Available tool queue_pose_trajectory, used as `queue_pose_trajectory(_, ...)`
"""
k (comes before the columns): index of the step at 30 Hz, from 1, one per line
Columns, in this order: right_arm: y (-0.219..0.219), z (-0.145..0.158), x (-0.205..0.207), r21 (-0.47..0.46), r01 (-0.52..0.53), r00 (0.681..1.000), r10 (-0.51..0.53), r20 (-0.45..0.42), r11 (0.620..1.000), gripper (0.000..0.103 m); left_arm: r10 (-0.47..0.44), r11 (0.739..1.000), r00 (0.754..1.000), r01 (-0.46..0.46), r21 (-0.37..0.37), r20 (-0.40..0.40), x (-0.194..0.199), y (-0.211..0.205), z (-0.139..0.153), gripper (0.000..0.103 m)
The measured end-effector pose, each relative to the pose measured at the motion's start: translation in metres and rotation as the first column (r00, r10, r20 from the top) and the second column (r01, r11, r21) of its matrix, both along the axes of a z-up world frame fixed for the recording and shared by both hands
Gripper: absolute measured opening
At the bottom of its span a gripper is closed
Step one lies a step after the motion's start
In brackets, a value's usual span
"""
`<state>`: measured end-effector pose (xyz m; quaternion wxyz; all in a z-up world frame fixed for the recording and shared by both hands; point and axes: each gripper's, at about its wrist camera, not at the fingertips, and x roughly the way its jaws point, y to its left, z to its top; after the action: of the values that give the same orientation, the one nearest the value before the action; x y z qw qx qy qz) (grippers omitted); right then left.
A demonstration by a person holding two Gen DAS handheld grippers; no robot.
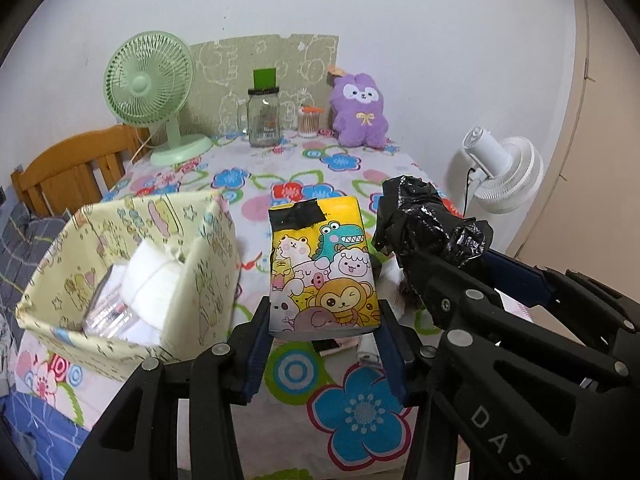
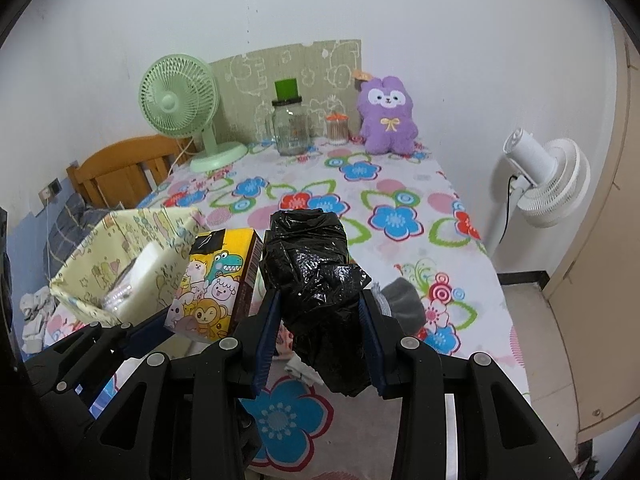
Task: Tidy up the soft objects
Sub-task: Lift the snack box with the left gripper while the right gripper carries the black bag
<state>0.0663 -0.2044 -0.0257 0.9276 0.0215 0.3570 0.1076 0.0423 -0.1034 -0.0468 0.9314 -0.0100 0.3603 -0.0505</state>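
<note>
Right now both tongs are full. The left tongs (image 1: 324, 332) are clamped on a yellow tissue pack (image 1: 322, 272) with cartoon animals on it. The pads press its two sides and it is up off the table (image 1: 360, 408). The right tongs (image 2: 320, 316) are clamped on a crinkly black bag bundle (image 2: 316, 280), and that one is up in the air too. In the left wrist view the bundle sits at about 3 o'clock from the pack, just beside it.

A little farther, at about 9 o'clock from the pack, stands a yellow cloth basket (image 1: 208, 280) on the table. Something soft and white (image 1: 148, 280) is already inside it, next to a shiny clear packet (image 1: 108, 312). So I think part of the job is done.

On the flowery cloth under the right tongs, at about 3 o'clock from the bundle, lies a grey soft thing (image 2: 404, 304). A few small bits lie under the pack, but I cannot tell what they are.

Way at the back, at 12 o'clock, a purple plush toy (image 1: 360, 112) sits near the wall, by a glass jar (image 1: 263, 118) and a green fan (image 1: 150, 88).

What is left, I guess: the pack and the bundle need to go into the basket, then the grey thing, and maybe the plush toy too.
</note>
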Motion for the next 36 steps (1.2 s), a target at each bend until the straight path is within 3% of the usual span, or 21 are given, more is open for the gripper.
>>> queue_pose_trajectory(19, 0.02, 0.043, 0.003, -0.026, 0.009, 0.998, -0.007, 0.065, 1.0, 0.042, -0.022, 1.0, 0.998, 0.02, 0.022, 0.064, 0.004, 0.02, 0.039, 0.05)
queue_pose_trajectory(36, 0.063, 0.057, 0.011, -0.042, -0.04, 0.995, 0.043, 0.094, 0.998, 0.042, 0.007, 0.999, 0.996, -0.01, 0.032, 0.09, 0.008, 0.061, 0.051, 0.05)
